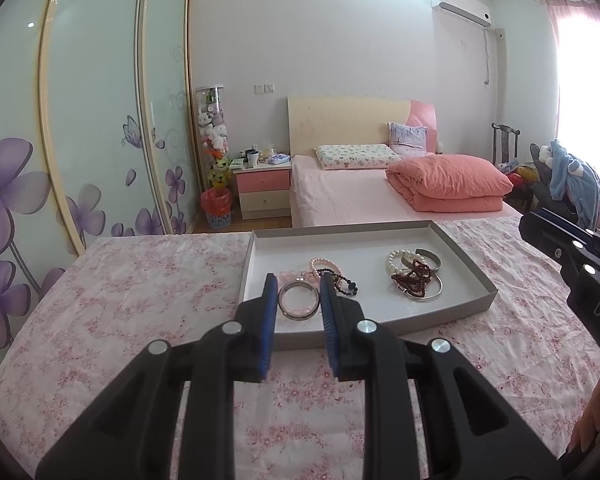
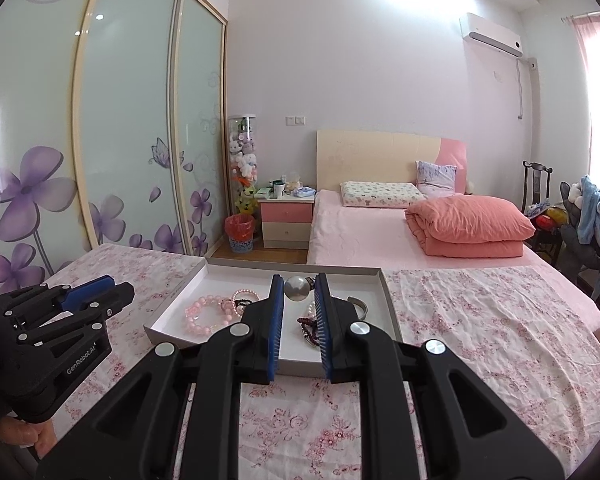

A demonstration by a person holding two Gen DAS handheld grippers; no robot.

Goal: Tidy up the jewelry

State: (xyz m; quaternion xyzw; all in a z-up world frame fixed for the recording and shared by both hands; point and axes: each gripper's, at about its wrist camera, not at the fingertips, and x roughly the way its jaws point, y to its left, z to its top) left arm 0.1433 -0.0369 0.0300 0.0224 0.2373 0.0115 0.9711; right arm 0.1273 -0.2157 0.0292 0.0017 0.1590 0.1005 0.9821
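A shallow white tray (image 1: pixel 340 230) lies on the floral tablecloth. In its left half are a pink bead bracelet (image 2: pixel 202 312), a pink pearl bracelet (image 1: pixel 323 263) and black beads (image 1: pixel 343 282). The right half holds a white pearl bracelet (image 1: pixel 395 260), dark red beads (image 1: pixel 416 277) and silver bangles (image 1: pixel 425 297). My left gripper (image 1: pixel 298 300) hovers over the tray's near edge, shut on a small silver ring (image 1: pixel 299 285). My right gripper (image 2: pixel 298 294) is above the tray (image 2: pixel 292 266), shut on a large pearl-like bead (image 2: pixel 298 289). The left gripper (image 2: pixel 125 290) also shows in the right wrist view, beside the tray's left side.
The table (image 1: pixel 112 300) wears a pink floral cloth with bare room left and right of the tray. Behind it stand a bed (image 1: pixel 352 196), a pink nightstand (image 1: pixel 264 190), a mirrored wardrobe (image 1: pixel 100 120) and a cluttered chair (image 1: pixel 568 184). A hand (image 2: pixel 28 436) grips the left tool.
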